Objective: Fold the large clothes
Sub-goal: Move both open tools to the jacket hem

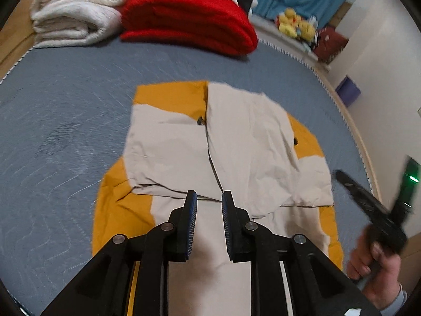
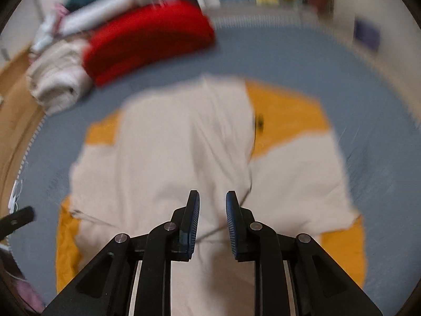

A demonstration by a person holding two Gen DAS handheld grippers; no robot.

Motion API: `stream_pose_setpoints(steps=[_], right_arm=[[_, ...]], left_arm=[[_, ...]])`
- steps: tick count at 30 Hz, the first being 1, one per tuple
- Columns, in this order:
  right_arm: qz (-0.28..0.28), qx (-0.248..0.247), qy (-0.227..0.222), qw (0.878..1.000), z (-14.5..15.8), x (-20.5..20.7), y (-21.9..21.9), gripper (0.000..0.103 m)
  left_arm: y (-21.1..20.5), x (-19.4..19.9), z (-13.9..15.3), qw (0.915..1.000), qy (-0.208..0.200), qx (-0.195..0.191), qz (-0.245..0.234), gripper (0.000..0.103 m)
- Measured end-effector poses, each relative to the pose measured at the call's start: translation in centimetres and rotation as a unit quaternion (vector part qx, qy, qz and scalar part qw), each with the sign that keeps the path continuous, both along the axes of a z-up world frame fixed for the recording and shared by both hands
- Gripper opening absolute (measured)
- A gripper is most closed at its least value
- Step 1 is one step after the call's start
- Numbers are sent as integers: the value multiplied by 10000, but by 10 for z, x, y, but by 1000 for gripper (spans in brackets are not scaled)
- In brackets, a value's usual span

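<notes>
No readable text, label, brand, number or sign shows in either wrist view.

Home bedrm: bed (image 1: 65, 100); folded blankets (image 1: 184, 18); plush toys (image 1: 297, 25)

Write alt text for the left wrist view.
The open left gripper hovers over a cream and mustard-yellow jacket spread on a blue-grey quilted bed. Folded red and cream blankets lie at the far edge; a hand holds the right gripper at right.
</notes>
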State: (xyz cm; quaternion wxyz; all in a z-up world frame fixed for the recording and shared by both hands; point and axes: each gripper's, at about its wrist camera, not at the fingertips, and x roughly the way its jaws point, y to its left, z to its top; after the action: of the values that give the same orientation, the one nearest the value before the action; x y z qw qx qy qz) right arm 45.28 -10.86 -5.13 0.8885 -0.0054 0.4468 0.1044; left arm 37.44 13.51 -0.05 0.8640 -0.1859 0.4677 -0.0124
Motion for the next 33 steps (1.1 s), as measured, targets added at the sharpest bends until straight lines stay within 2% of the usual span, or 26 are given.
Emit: stream_pose_setpoints(steps=[1,3,6,8,11,14,18,22,24,27,29,31,32,33], right_arm=[[11,72,-377,9993,23,-20,-3,22],[94,264,-800,9964,57,-51,-8,22],[220,353,-1309,9905,99,-104,-29,22],[267,316,-1605,9862,123,-140,-50,22],[218,126,-1931,9809,147,-185,-74,22],[101,-36,-2002,9797,160,-218,-107,22],[-223,-126,-1798,9834,151,-249,-150,22],[-473,-257,-1591,9858,123,-266,-182,22],[-502,-430,-1511,9863,105,-272,-190,22],[-532,-815,-1380,9856,77,-280,-198,22],[-605,-1004,-1300,9846,66,-281,-202,23],[-582,-1163,-1320,9827,60,-282,-203,37],[-555,-1254,-1337,9815,57,-282,-203,54],[-526,-1346,-1319,9807,52,-281,-203,65]], left_arm=[[1,-11,6,9999,-115,34,3,17],[2,-29,16,9994,-308,130,-29,17],[4,-58,33,9975,-652,252,-138,17],[6,-76,42,9969,-752,170,-154,17],[14,-106,49,9974,-693,-153,-130,17],[13,-143,55,9968,-742,-18,-299,17],[7,-190,43,9937,-815,534,-559,17],[1,-220,3,9871,-829,1190,-681,17],[-1,-220,-23,9858,-336,1462,-750,15],[3,-221,-24,9862,-480,1340,-849,15],[11,-219,-32,9892,-384,1175,-786,15],[21,-217,-45,9928,-69,999,-654,15],[24,-217,-50,9936,44,944,-614,15],[27,-217,-54,9945,133,859,-576,15]])
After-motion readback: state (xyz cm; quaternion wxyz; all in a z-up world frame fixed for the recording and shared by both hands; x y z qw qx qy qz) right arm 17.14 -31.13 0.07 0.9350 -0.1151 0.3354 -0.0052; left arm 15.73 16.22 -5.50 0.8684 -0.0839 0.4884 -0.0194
